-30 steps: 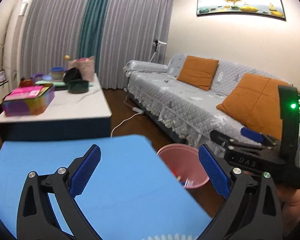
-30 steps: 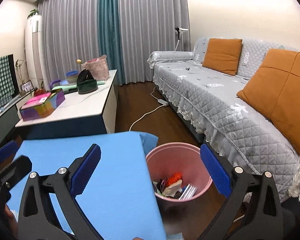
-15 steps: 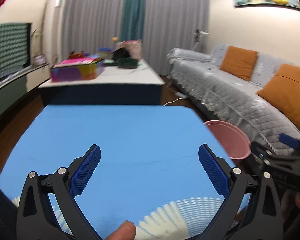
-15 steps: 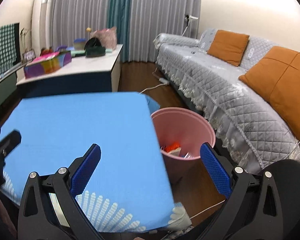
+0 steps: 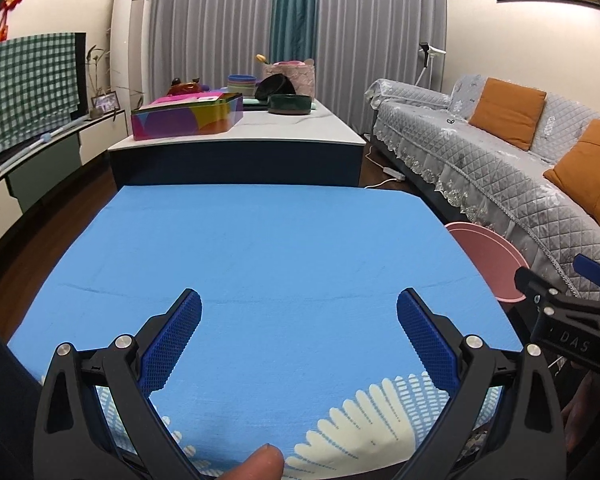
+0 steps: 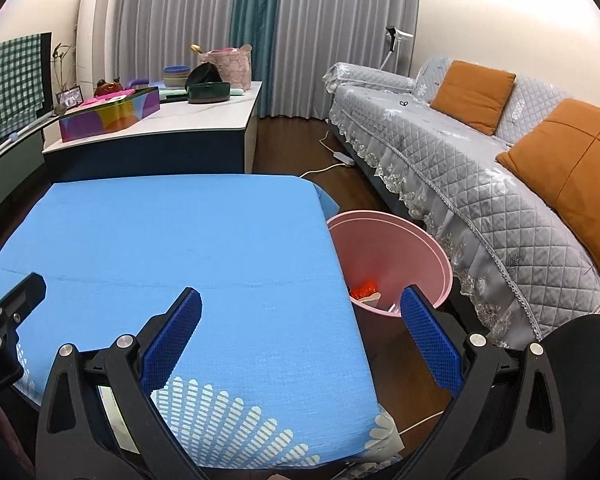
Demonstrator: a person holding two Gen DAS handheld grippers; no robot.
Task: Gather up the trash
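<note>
A pink trash bin (image 6: 396, 248) stands on the floor at the right edge of a blue-covered table (image 6: 180, 248). Red and pale scraps (image 6: 365, 291) lie in its bottom. In the left wrist view only the bin's rim (image 5: 485, 256) shows past the table's corner. My left gripper (image 5: 299, 344) hangs open over the near half of the blue cloth (image 5: 268, 248), with nothing between its blue pads. My right gripper (image 6: 300, 344) is open too, straddling the table's right edge, its right pad in front of the bin. Each gripper shows at the side of the other's view.
A grey sofa (image 6: 480, 152) with orange cushions runs along the right, close behind the bin. Beyond the blue table stands a white-topped coffee table (image 5: 236, 136) with a colourful box, bowls and a pink basket. A white cable (image 6: 332, 164) lies on the dark floor. A fingertip (image 5: 262, 462) shows at the bottom edge.
Both grippers have drawn back and swung left from over the bin. The blue table now fills both views and the bin sits further right. Both stayed open.
</note>
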